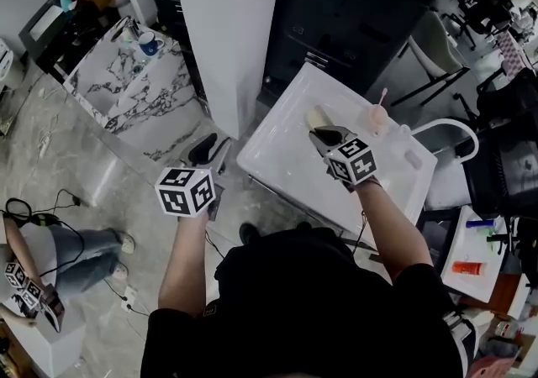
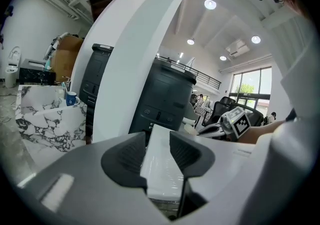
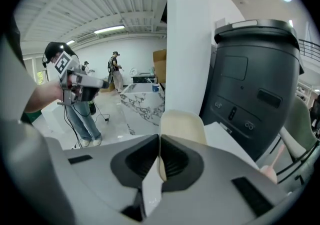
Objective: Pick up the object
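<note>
A flat cream-coloured piece with a rounded end is held just above the white table. My right gripper is shut on its lower edge. In the right gripper view the cream piece stands upright out of the closed jaws of the right gripper. My left gripper hangs over the floor, left of the table and apart from the piece. In its own view the left gripper is open with only the table edge showing in the gap.
A pink cup-like thing and a small white item lie at the table's far right. Behind stand a white pillar and a black machine. A marble table with a blue mug is far left. A person sits on the floor.
</note>
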### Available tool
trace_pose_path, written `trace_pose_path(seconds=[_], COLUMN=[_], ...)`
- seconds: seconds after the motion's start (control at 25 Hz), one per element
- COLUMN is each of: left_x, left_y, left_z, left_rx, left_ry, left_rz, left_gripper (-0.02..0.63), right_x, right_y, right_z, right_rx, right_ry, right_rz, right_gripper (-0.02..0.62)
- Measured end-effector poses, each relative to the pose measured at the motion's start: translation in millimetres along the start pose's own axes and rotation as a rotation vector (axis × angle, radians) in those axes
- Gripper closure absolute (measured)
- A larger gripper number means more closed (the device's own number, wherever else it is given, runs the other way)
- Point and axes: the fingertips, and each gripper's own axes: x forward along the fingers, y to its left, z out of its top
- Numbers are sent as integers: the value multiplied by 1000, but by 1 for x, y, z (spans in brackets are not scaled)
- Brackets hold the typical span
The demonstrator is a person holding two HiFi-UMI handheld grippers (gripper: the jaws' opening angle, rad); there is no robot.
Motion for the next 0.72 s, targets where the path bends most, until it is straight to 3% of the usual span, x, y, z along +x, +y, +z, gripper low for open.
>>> trace_pose_path(seconds=[0.32, 0.72], left_x=[18, 50], left_y=[-41, -88], left_z=[19, 46], left_rx=[73, 125], left_ry=[-19, -34], left_rz=[33, 52], left_gripper=[448, 449], right_x=[-57, -133], right_y=[-18, -59], right_z=[27, 40], right_rx=[14, 61], right_ry=[-159, -335], right_rz=[62, 77], right_gripper=[569, 569])
